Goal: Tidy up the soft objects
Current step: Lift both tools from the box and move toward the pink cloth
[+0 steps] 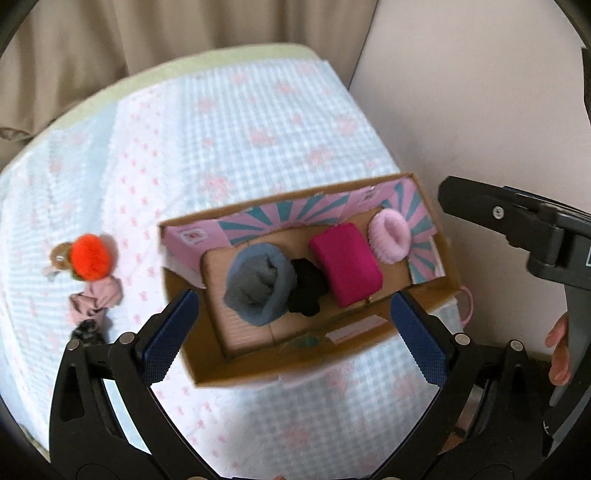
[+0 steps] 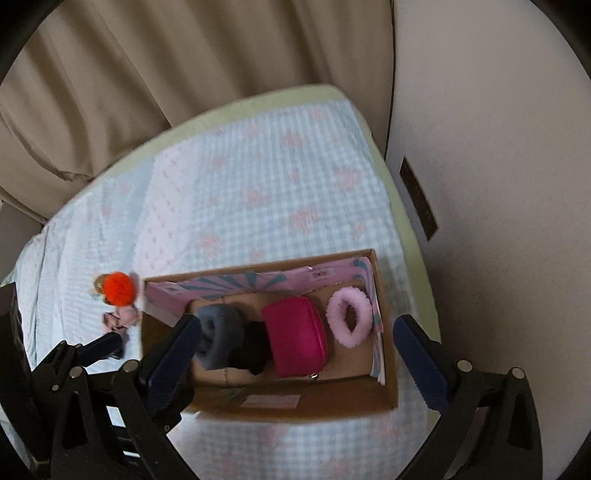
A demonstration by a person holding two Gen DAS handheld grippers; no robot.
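An open cardboard box [image 1: 236, 365] [image 2: 332, 400] with a pink patterned lining lies on the bed. Inside it sit a grey-blue rolled cloth [image 1: 258, 284] [image 2: 221, 336], a black soft item [image 1: 306, 288] [image 2: 255, 350], a magenta pouch [image 1: 345, 264] [image 2: 295, 338] and a fluffy pink ring [image 1: 389, 236] [image 2: 349, 317]. Left of the box lie an orange pom-pom [image 1: 90, 256] [image 2: 118, 288], a pink scrunchie [image 1: 98, 301] [image 2: 120, 318] and a dark fuzzy item [image 1: 86, 330]. My left gripper [image 1: 295, 336] hangs open above the box, holding nothing. My right gripper [image 2: 295, 354] is open above it too, empty.
The bed has a blue-and-white checked cover [image 1: 240, 140] [image 2: 258, 177] with pink prints. Beige curtains [image 1: 110, 33] [image 2: 147, 66] hang behind it and a pale wall [image 1: 480, 110] [image 2: 498, 184] runs along the right. A hand [image 1: 559, 350] holds the other gripper's handle at right.
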